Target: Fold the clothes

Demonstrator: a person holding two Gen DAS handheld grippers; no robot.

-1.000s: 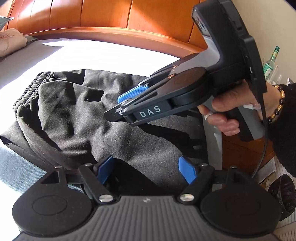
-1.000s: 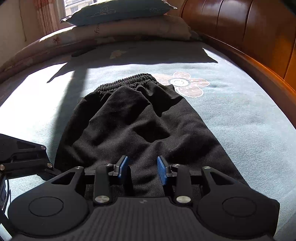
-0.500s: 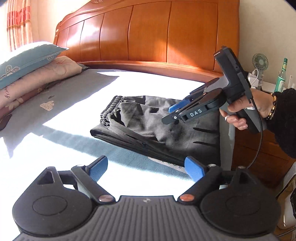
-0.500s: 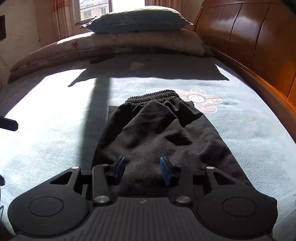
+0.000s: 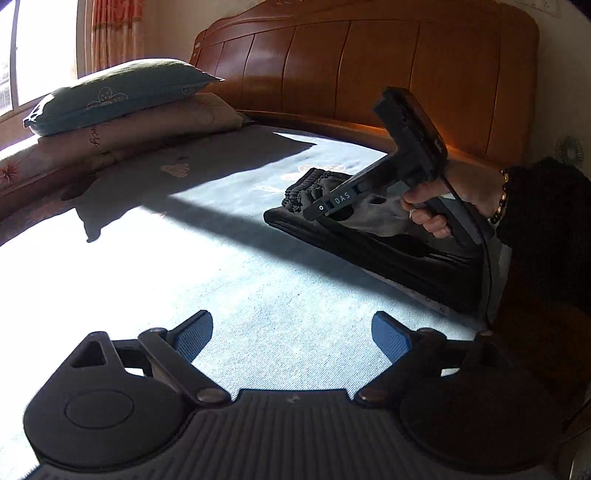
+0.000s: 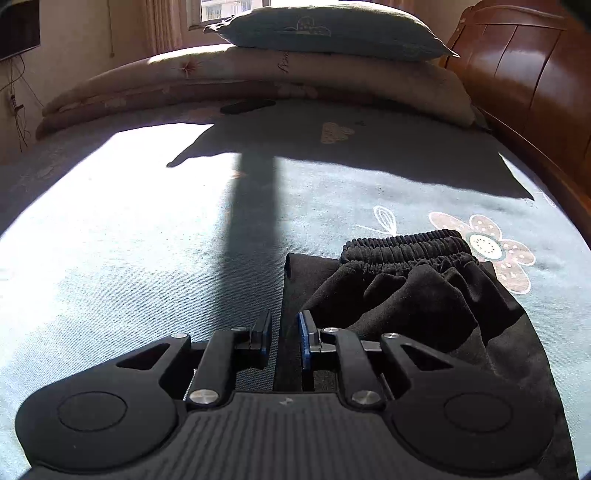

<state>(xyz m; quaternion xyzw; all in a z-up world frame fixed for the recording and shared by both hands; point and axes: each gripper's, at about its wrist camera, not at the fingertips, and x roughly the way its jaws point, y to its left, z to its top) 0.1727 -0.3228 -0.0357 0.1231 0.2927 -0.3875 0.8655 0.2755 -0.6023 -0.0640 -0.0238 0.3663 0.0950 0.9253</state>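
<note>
Black elastic-waist pants [image 6: 436, 295] lie folded on blue floral bedsheet [image 6: 147, 258] near wooden headboard [image 5: 369, 74]. Right gripper [image 6: 284, 336] over the pants' left edge, jaws closing, narrow gap, nothing pinched. Left gripper [image 5: 291, 334] wide open over bare sheet, well apart from the pants.

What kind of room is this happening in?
Most likely a bedroom at home. The black trousers lie on a bed with a flowered blue sheet. A wooden headboard runs along one side, and a pillow sits on a folded quilt by the window.
</note>
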